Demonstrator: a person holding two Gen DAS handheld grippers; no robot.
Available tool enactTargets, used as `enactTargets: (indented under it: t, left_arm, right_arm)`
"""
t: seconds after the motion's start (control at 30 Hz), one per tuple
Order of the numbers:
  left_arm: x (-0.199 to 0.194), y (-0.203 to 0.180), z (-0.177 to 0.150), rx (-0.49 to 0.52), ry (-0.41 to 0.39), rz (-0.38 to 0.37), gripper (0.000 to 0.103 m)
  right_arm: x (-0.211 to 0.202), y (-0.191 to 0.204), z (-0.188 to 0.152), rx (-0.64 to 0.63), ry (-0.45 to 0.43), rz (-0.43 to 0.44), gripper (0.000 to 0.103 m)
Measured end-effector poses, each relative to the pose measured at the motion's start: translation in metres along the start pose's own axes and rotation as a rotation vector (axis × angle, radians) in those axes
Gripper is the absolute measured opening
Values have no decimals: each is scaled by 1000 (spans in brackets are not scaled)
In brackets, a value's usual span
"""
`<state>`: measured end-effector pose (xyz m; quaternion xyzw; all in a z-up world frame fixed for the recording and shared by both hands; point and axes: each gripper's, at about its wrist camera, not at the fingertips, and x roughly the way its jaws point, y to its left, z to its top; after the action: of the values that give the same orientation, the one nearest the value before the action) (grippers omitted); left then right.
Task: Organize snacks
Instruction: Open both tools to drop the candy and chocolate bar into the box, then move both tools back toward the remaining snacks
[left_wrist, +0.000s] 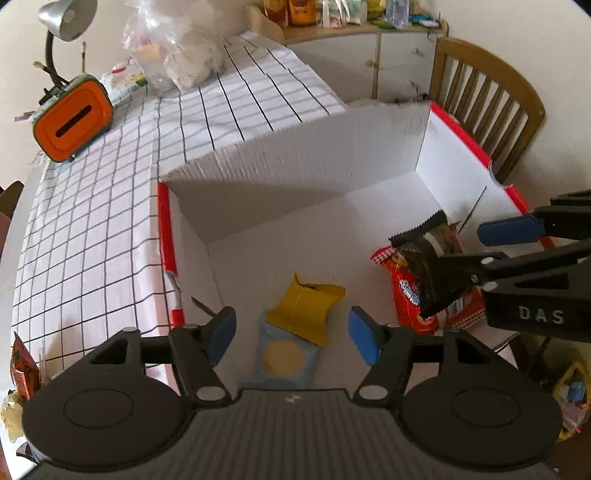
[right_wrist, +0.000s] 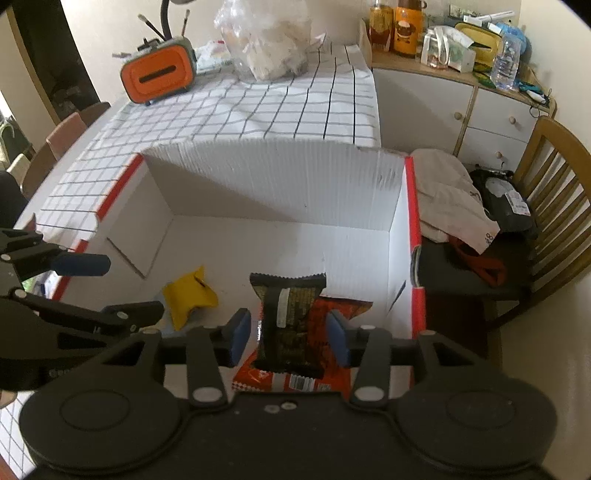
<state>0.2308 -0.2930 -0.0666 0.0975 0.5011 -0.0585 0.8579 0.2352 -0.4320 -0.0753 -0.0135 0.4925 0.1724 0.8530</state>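
- My left gripper (left_wrist: 291, 334) stands open above the near end of the white box (left_wrist: 295, 177); nothing sits between its blue pads (left_wrist: 364, 339).
- Directly under it on the box floor lies a pale blue packet (left_wrist: 284, 360) showing a round biscuit, with a yellow packet (left_wrist: 304, 308) overlapping its far end.
- My right gripper (right_wrist: 290, 338) is spread open on either side of a dark packet (right_wrist: 290, 325); neither pad appears to touch the wrapper, though I cannot tell for certain.
- The dark packet rests on top of a red packet (right_wrist: 295, 376) at the right side of the box floor.
- The box has red-edged side walls and a ribbed white far wall; it stands on the checked tablecloth (right_wrist: 240, 110).
- Beyond the box, on the cloth, are an orange container (right_wrist: 160, 75) holding brushes and a clear plastic bag (right_wrist: 266, 40).
- To the right stands a wooden chair (right_wrist: 550, 192) with cloth and a dark bag on its seat.
- Farthest back, a cabinet (right_wrist: 491, 114) carries bottles and assorted clutter.
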Motion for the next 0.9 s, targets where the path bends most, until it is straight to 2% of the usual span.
enactTargets:
  t: [0.13, 0.2, 0.33, 0.4, 0.53, 0.63, 0.73, 0.8, 0.9]
  left_arm:
    - [-13, 6, -3, -23, -31, 3, 69]
    - [-21, 11, -5, -39, -47, 1, 70]
    - [-38, 22, -11, -86, -95, 3, 77]
    - [-47, 28, -15, -111, -118, 0, 78]
    - [-63, 40, -22, -148, -159, 8, 81]
    - [-76, 50, -29, -181, -195, 36, 84]
    - [-88, 61, -38, -202, -217, 27, 85]
    - [-93, 70, -44, -212, -226, 17, 86]
    - [-99, 82, -54, -228, -233, 0, 86]
  right_arm:
    - [-15, 1, 0, 5, -32, 23, 57]
    - [-23, 2, 0, 9, -52, 35, 64]
    - [-37, 7, 1, 1, -82, 63, 66]
    - [-44, 11, 0, -6, -106, 67, 76]
    - [-55, 21, 0, -29, -132, 90, 80]
    - [-62, 30, -1, -28, -153, 108, 87]
    - [-69, 40, -2, -22, -171, 126, 90]
    - [-73, 48, -2, -19, -180, 136, 98]
    - [-76, 61, -3, -6, -190, 147, 100]
